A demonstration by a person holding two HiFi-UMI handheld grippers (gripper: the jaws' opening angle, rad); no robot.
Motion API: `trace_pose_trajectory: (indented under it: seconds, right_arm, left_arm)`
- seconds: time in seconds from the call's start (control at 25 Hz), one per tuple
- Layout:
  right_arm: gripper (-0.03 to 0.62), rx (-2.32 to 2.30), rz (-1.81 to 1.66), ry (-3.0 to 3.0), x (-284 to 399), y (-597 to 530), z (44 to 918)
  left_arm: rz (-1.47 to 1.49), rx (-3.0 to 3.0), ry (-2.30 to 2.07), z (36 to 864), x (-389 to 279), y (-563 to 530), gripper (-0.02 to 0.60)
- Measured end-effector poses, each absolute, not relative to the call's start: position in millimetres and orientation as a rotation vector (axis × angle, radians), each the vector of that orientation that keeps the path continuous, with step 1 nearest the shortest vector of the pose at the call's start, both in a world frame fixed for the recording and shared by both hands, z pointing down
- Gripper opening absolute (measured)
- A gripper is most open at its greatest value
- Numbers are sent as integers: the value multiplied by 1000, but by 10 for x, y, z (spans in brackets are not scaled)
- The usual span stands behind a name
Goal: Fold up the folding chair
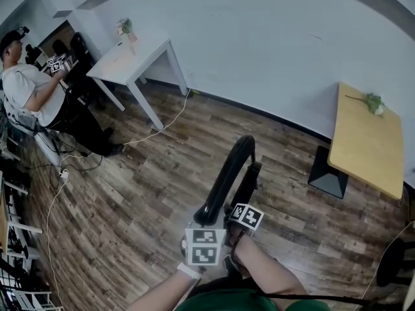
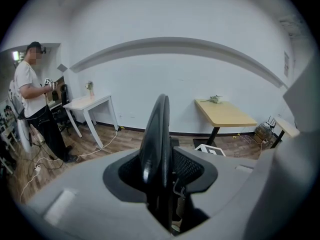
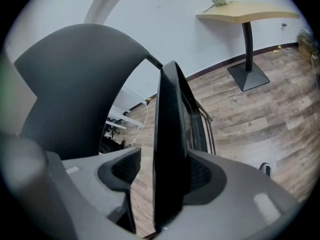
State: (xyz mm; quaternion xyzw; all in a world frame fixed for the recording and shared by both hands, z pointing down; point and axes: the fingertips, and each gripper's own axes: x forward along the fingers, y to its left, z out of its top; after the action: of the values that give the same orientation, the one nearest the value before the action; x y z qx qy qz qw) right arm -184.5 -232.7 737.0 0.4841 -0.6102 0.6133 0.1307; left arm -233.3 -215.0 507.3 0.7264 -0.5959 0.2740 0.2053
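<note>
**One chair, seemingly folded flat — held at its top edge**

- Chair (image 1: 228, 173) — one. It is black, stands edge-on and runs out ahead of both grippers, its near edge between their jaws. It looks closed flat or nearly so.
- Handling, as I judge it: a stiff frame with some weight. The glossy rim is likely to slide in the pads. The hinged halves may swing apart if only one is gripped, so take the top rim with both grippers side by side, clear of the metal bracket.
- Left gripper (image 2: 160, 184) — one, jaws partway closed and clamped on the chair's edge.
- Right gripper (image 3: 165, 184) — one, jaws apart around the panel. One pad touches it and floor shows in a gap at the other.
- Tables — two: white table (image 1: 130, 60) far ahead to the left, wood table (image 1: 363, 141) ahead to the right.
- Person (image 1: 32, 89) — one, beyond the white table.
</note>
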Motion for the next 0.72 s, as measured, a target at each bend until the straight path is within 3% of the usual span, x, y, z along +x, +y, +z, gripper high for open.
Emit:
trace_pose_trajectory:
  seconds: [0.44, 0.72]
  right_arm:
    - [250, 1374, 1844, -1849, -1986, -2355, 7298]
    - [318, 1433, 1851, -2060, -1621, -2334, 7220]
  left_arm:
    - [767, 2039, -1671, 5053, -2347, -2125, 167]
    - [812, 2009, -1749, 5061, -2557, -2203, 161]
